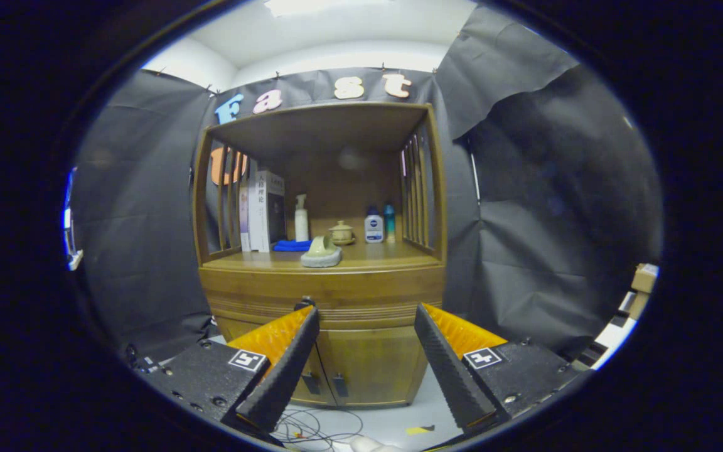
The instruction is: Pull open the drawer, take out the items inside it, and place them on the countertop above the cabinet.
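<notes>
Fingers: we see the gripper (366, 314) spread wide, holding and touching nothing

Drawer: its closed front (324, 300) runs between our fingertips and beyond them, a dark knob (304, 304) just above the left tip

Countertop: ahead and higher (374, 256), carrying a grey-green dish (322, 252), lidded pot (341, 233), bottles (373, 225), books (265, 211) and blue cloth (290, 246)

Stage: a shut drawer fits both before emptying and after closing; we cannot tell which

Care: if pulling, we judge a centred, level grip on the knob best
</notes>
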A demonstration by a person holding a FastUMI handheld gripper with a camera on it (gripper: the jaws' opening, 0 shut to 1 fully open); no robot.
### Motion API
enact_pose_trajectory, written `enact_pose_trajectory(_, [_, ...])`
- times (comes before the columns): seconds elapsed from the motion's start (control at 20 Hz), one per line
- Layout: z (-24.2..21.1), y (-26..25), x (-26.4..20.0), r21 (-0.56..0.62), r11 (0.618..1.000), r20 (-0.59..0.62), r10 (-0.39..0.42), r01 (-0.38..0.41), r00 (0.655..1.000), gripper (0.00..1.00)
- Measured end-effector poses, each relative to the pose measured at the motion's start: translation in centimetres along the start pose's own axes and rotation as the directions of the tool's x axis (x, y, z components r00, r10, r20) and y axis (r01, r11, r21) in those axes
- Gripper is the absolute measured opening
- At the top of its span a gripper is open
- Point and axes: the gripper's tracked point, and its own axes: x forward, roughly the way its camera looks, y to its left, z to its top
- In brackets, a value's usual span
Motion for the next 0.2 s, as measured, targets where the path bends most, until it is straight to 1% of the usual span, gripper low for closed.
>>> enact_pose_trajectory(0.1, [-0.6,-0.7,-2.3,-0.017,1.000,-0.010,-0.007,0.007,1.000,0.99])
enact_pose_trajectory(0.2, [-0.9,-1.0,-3.6,-0.031,0.999,-0.010,-0.014,0.013,1.000,0.99])
